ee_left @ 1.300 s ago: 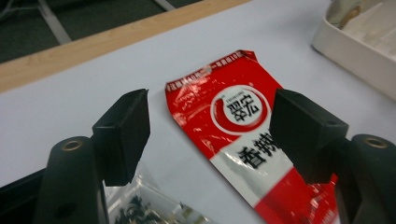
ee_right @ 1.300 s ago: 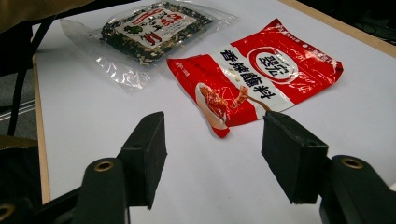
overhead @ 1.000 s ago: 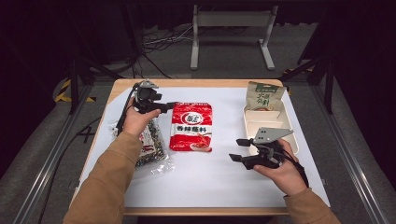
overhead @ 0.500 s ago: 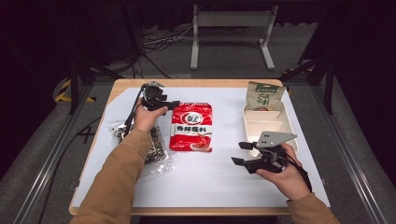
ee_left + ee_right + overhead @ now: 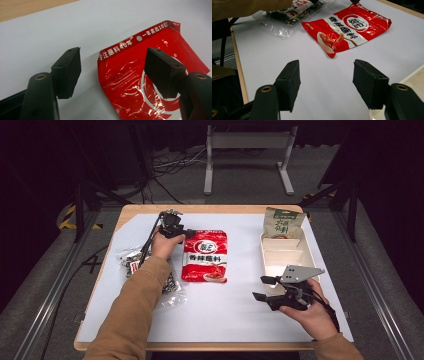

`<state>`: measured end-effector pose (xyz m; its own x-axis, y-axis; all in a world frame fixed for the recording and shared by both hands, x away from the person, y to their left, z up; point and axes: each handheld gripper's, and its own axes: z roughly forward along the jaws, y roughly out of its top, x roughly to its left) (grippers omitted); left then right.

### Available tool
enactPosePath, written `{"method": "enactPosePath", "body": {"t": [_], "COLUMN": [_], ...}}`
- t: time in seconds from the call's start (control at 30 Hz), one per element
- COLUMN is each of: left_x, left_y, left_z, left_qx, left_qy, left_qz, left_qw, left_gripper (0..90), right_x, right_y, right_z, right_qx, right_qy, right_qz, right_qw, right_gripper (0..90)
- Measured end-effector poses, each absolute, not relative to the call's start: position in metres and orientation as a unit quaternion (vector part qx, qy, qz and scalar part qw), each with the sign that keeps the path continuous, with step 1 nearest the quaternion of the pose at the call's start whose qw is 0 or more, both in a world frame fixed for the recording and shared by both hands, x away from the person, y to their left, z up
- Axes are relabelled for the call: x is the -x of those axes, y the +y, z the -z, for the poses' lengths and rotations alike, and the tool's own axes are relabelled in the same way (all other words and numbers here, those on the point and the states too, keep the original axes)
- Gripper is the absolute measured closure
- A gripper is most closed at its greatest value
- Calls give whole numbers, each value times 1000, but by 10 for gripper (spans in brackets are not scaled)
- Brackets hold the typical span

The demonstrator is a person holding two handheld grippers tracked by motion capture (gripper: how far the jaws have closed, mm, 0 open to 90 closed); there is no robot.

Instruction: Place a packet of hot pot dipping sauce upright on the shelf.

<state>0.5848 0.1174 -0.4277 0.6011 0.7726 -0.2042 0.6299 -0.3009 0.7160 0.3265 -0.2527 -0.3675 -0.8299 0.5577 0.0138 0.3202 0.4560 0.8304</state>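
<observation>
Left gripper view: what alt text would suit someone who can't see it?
Two open black jaws of the left gripper straddle the top corner of a shiny red packet lying on a white table; the right jaw is above the packet, the left above bare table.

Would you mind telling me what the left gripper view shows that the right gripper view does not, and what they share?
Left gripper view: a close look at the red packet's top edge, with its white band of print and punched hole, between the left gripper's open jaws. Right gripper view: the whole red packet, the clear bag of dark snacks, a sleeve and the tray's rim, beyond the right gripper's open jaws. Both: the packet on the white table cover.
</observation>
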Motion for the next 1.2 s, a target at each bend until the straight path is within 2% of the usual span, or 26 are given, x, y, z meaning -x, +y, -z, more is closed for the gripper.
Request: {"method": "enactPosePath", "body": {"t": [0.5, 0.57, 0.73, 1.0, 1.03, 1.1, 1.2], "left_x": [-591, -591, -591, -588, -588, -588, -587], "left_y": [113, 112, 113, 107, 108, 109, 108], "left_z": [441, 443, 443, 442, 441, 440, 437], "left_qx": [-806, -809, -807, -823, -821, -818, -820], "left_qy": [443, 446, 447, 426, 427, 435, 436], "left_qz": [-77, -77, -70, -91, -93, -84, -88], "left_qw": [385, 374, 379, 363, 367, 367, 361], "left_gripper": [370, 446, 552, 825, 825, 881, 899], "right_x": [-325, -324, -324, -325, -325, -325, -326], "right_y": [-255, -255, -255, -255, -255, -254, -254], "right_z": [371, 371, 371, 373, 373, 374, 375], "right_qx": [-263, -264, -263, -264, -264, -264, -265], "right_qy": [844, 844, 844, 844, 845, 846, 845], "right_qz": [-449, -450, -449, -448, -447, -447, -447], "right_qw": [129, 129, 129, 127, 127, 125, 125], "right_gripper": [392, 391, 398, 399, 401, 403, 405]}}
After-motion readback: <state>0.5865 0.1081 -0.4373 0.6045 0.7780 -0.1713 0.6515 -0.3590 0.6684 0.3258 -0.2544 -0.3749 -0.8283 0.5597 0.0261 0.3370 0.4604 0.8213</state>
